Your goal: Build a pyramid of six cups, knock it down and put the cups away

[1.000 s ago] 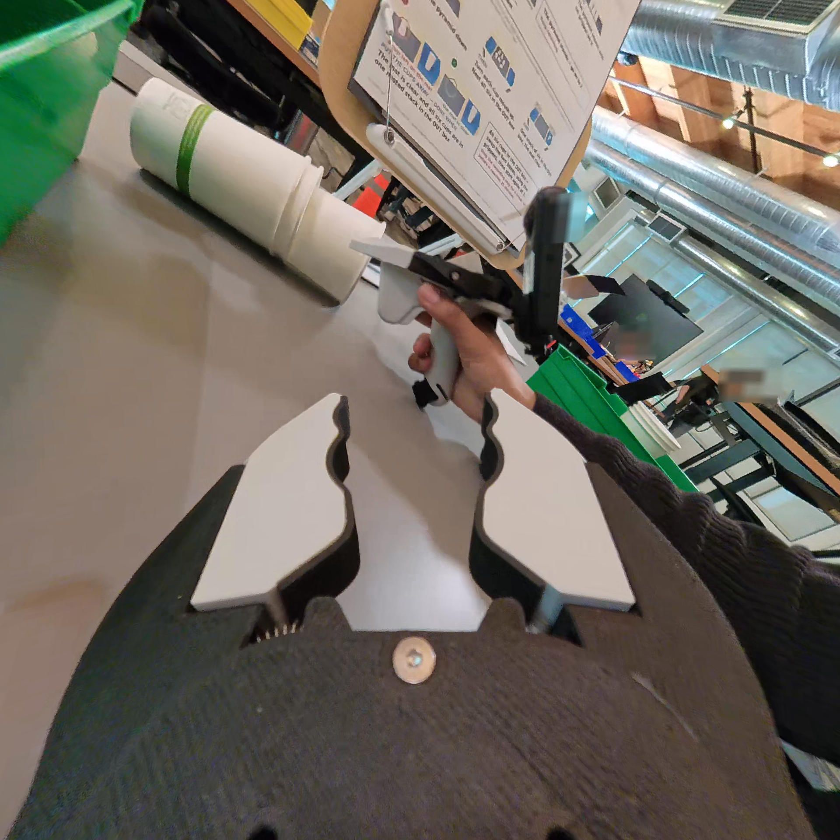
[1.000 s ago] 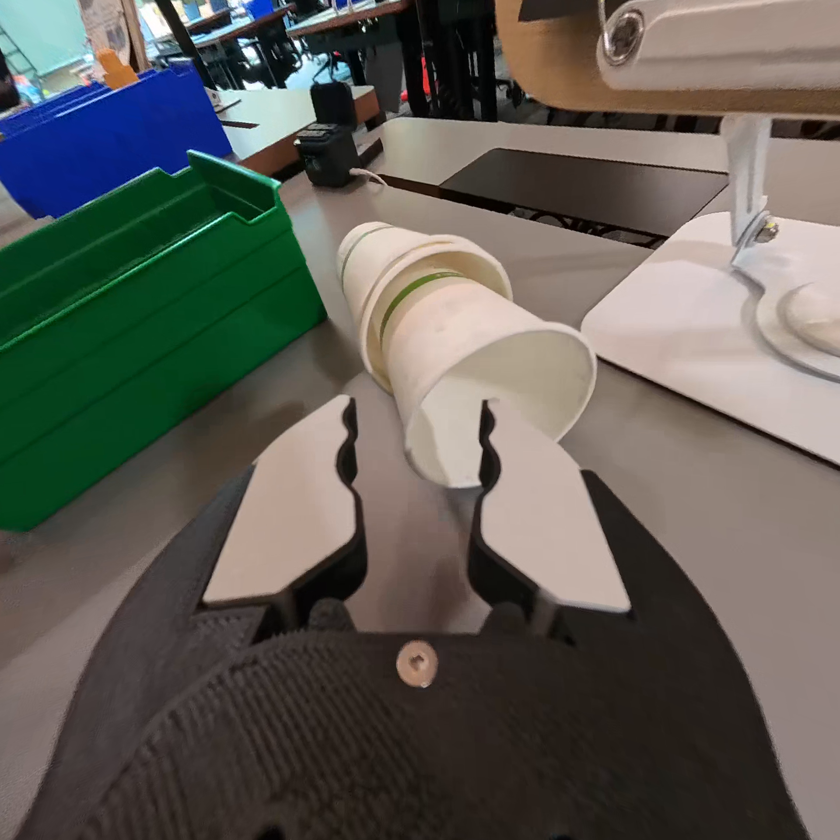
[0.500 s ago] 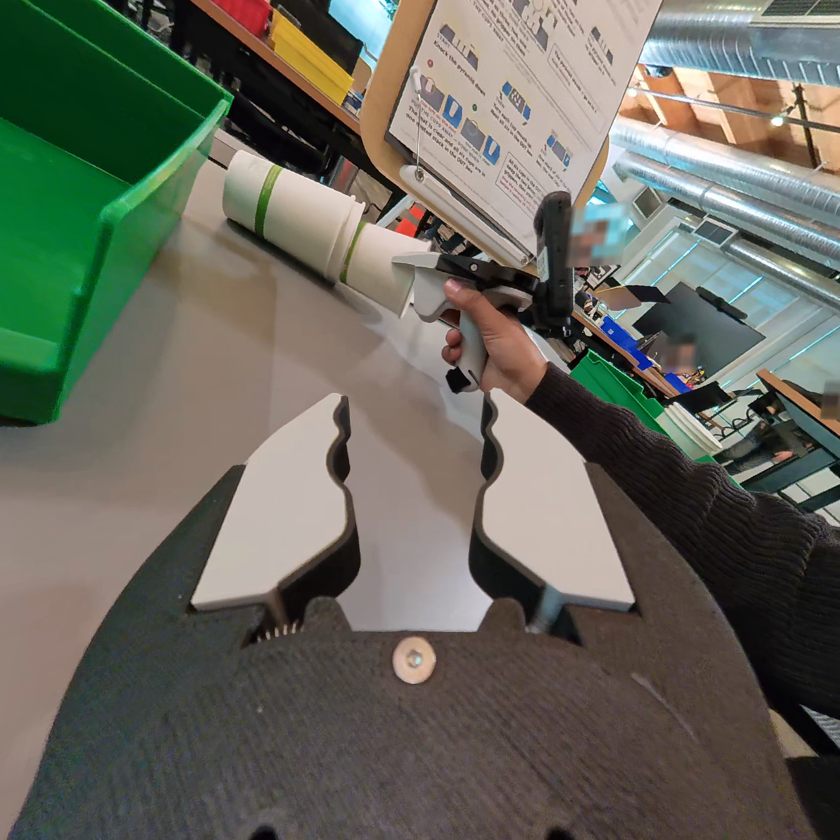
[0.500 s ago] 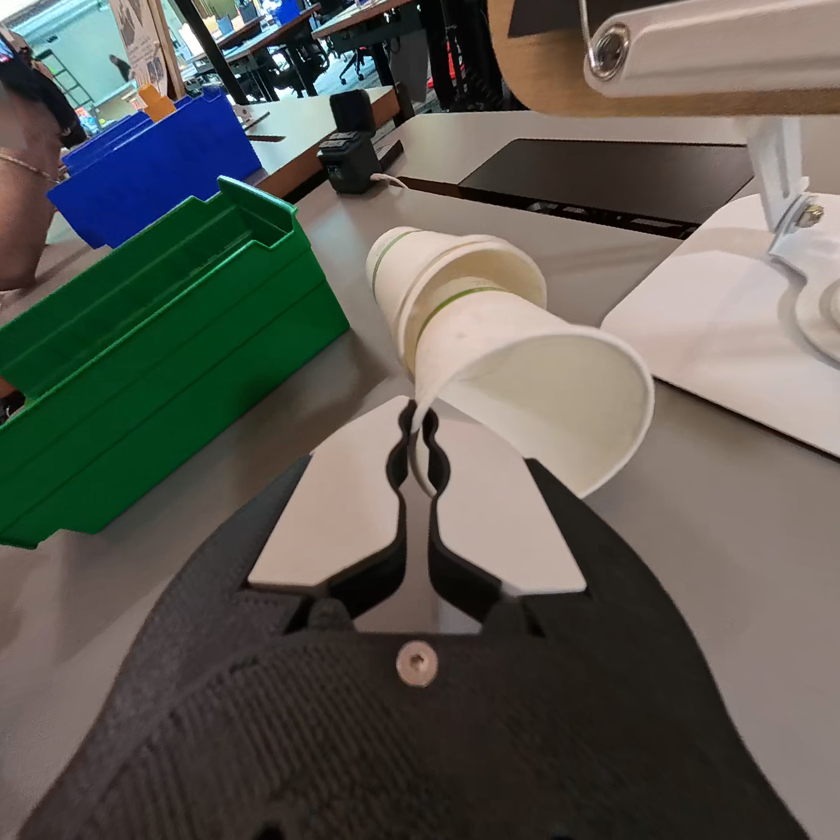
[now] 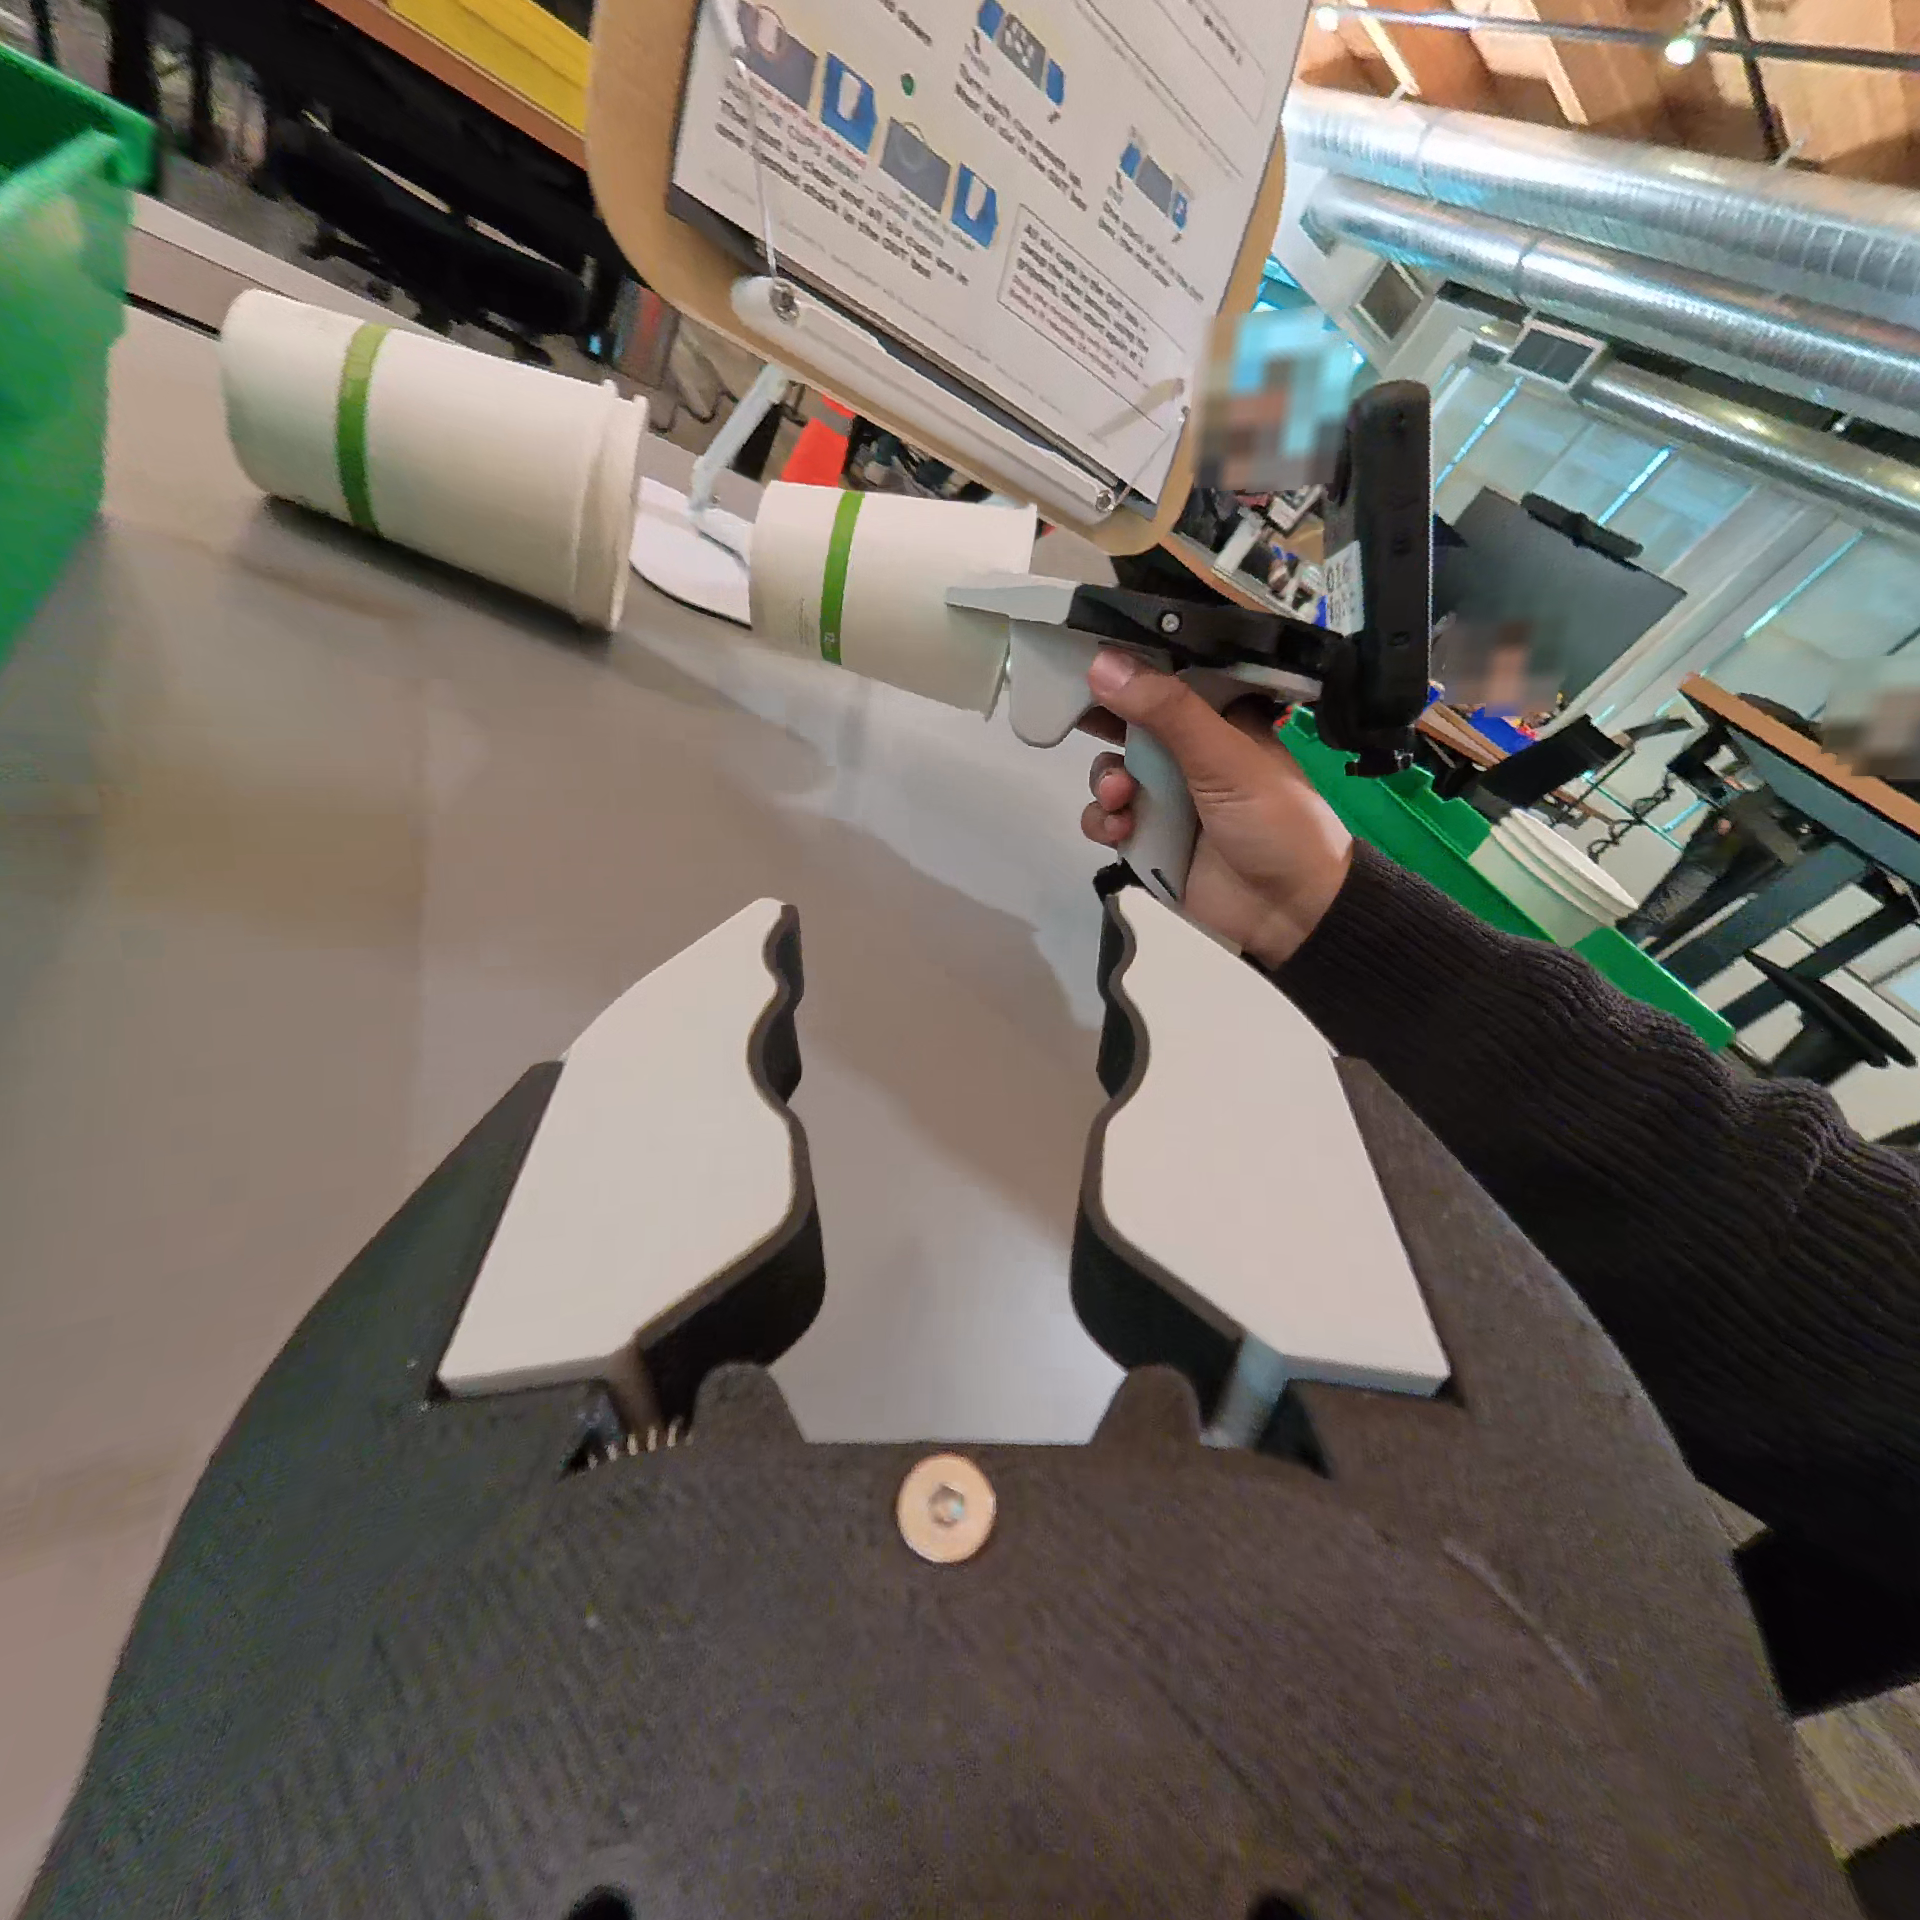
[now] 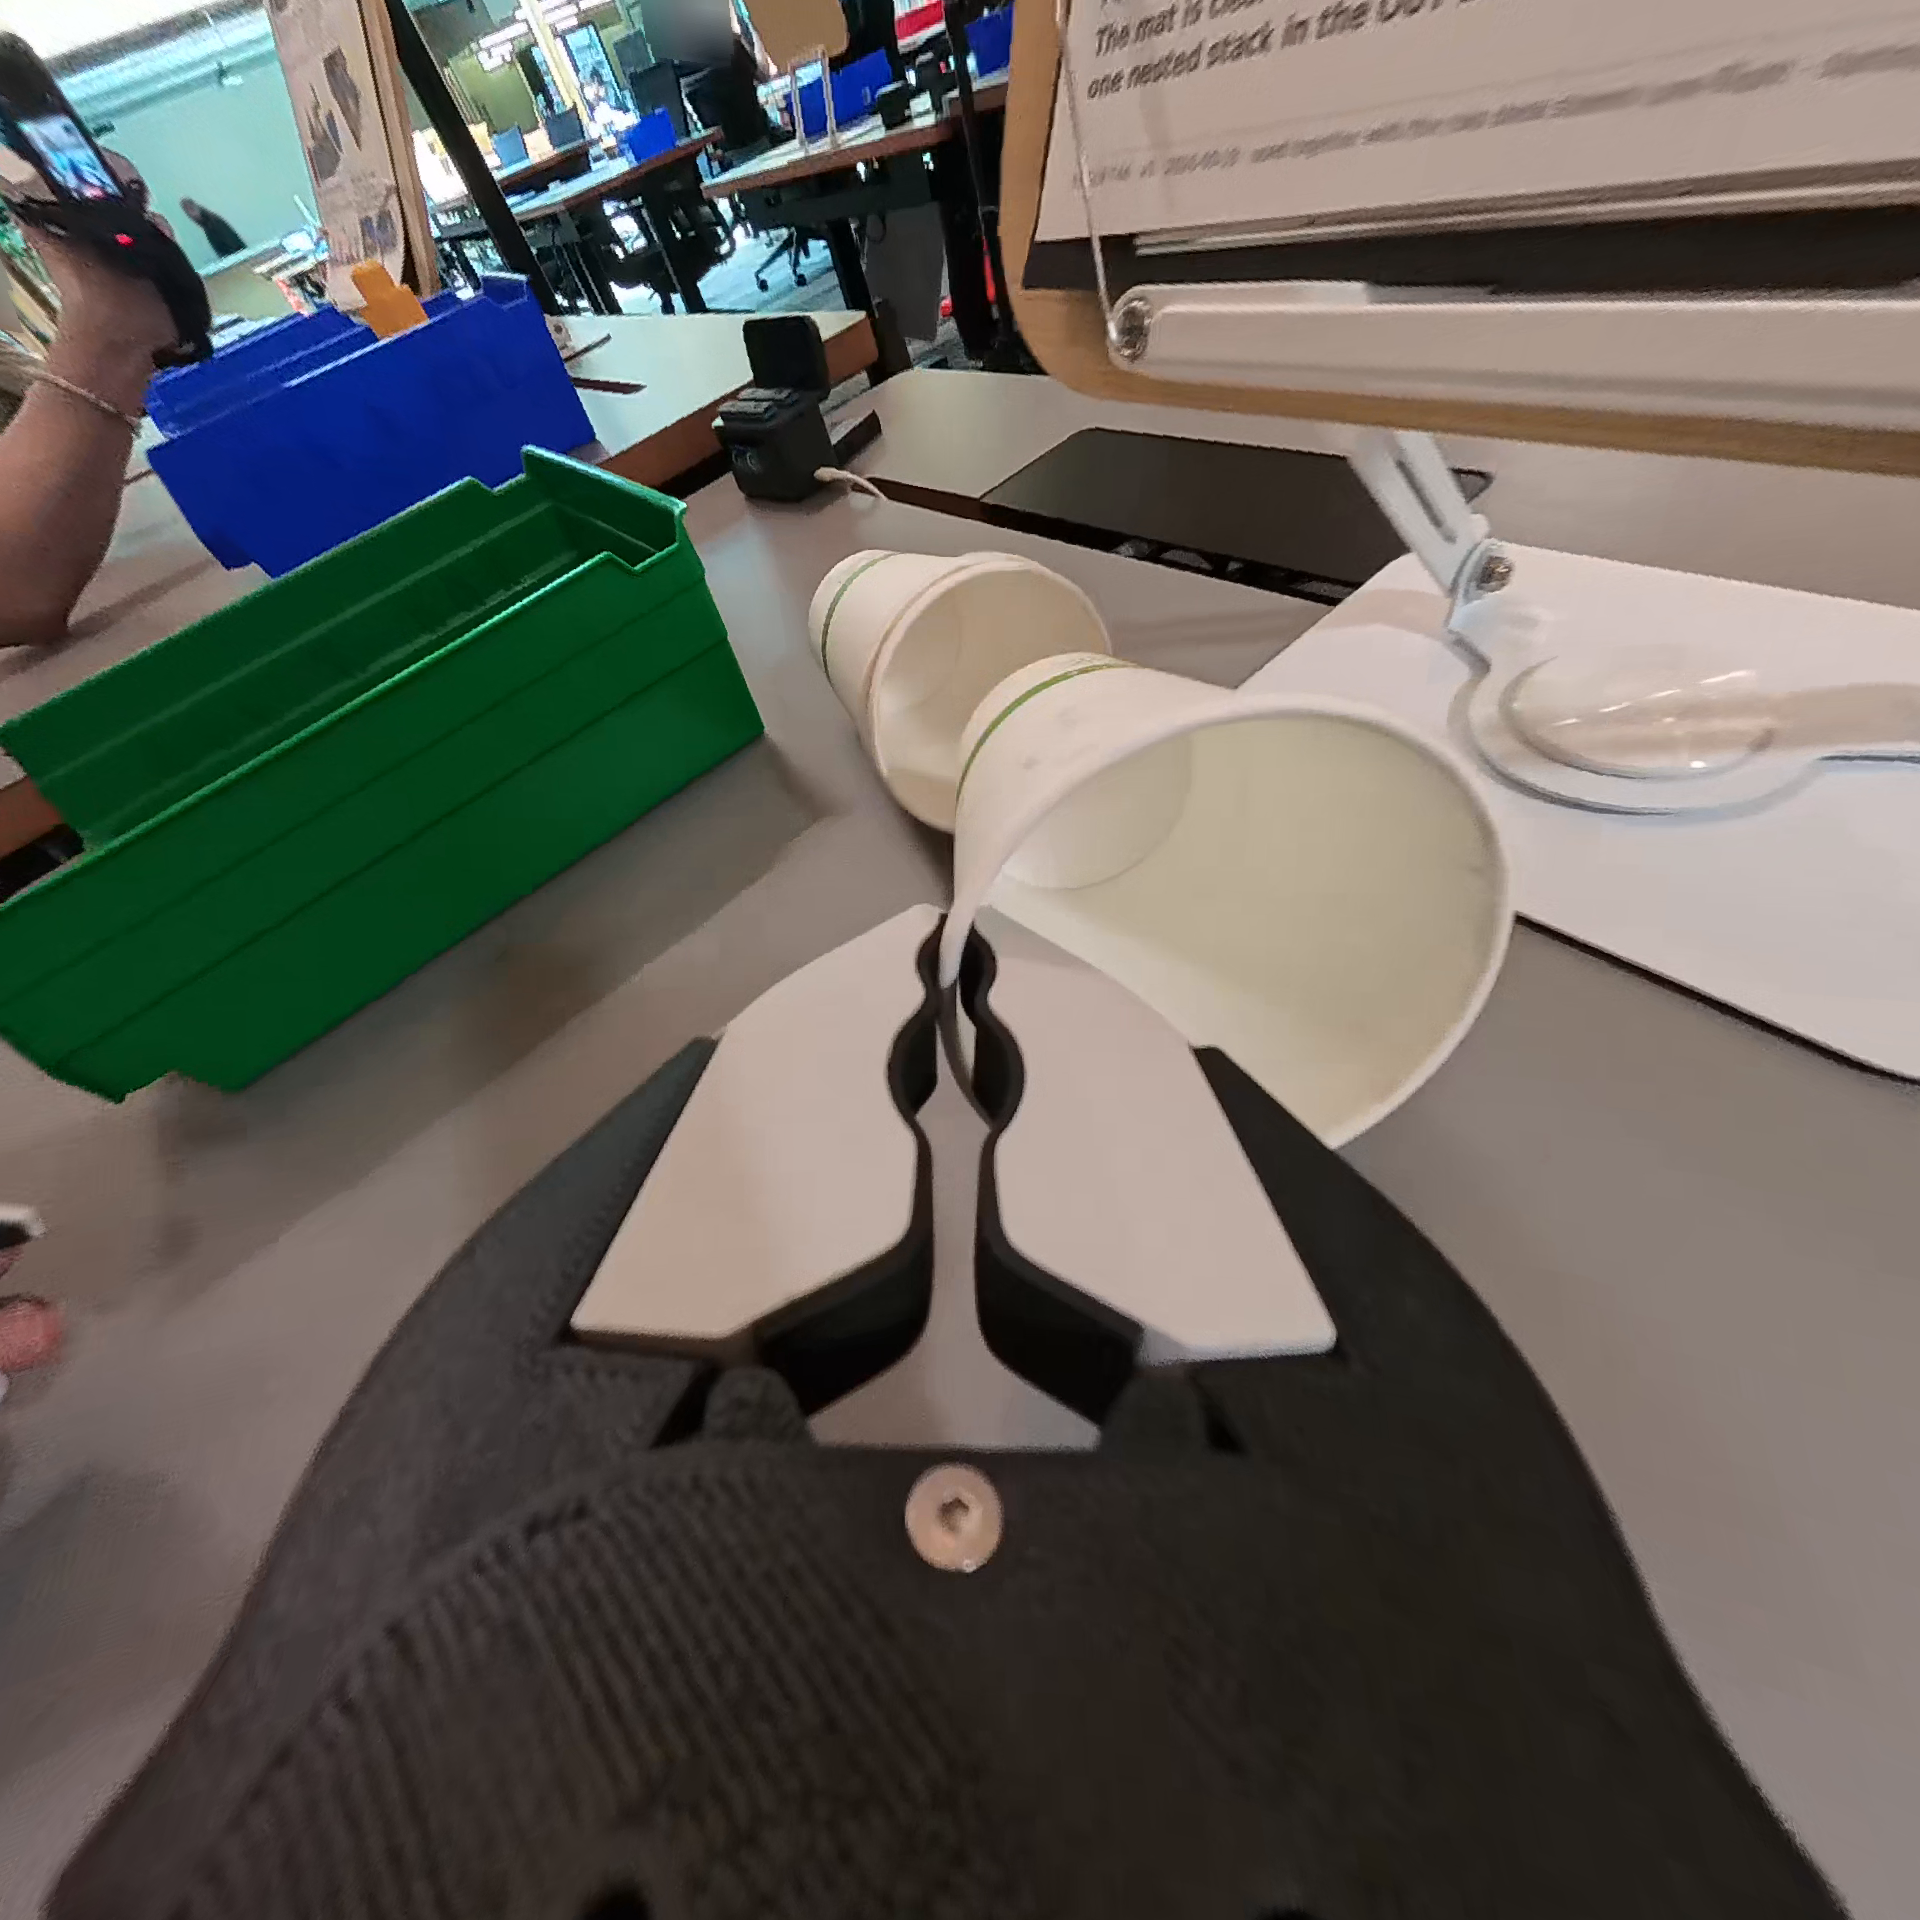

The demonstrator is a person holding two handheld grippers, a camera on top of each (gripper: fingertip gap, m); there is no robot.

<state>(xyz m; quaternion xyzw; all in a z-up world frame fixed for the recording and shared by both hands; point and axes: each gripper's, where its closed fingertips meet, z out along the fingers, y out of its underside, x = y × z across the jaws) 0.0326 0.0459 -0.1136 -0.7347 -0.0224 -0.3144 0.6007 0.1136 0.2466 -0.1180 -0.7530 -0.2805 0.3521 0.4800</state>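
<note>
My right gripper (image 6: 954, 961) is shut on the rim of a white paper cup with a green band (image 6: 1247, 862) and holds it on its side, just above the grey table (image 6: 1558, 1299). The cup has come out of a nested stack of white cups (image 6: 935, 665) that lies on its side behind it. In the left wrist view the right gripper (image 5: 977, 603) holds the cup (image 5: 883, 613) clear of the stack (image 5: 426, 457). My left gripper (image 5: 945, 935) is open and empty above the bare table (image 5: 312, 883), well short of the cups.
A green bin (image 6: 353, 727) stands left of the cups, blue bins (image 6: 364, 416) behind it. A clipboard with a printed sheet (image 5: 935, 208) on a white stand (image 6: 1621, 727) overhangs the cups. Another green bin (image 5: 1455, 831) stands far right. A person's arm (image 6: 62, 457) is at far left.
My right gripper closed on the front cup's rim and pulled it out of the stack, lifting it back. My left gripper stayed open while its view swung.
</note>
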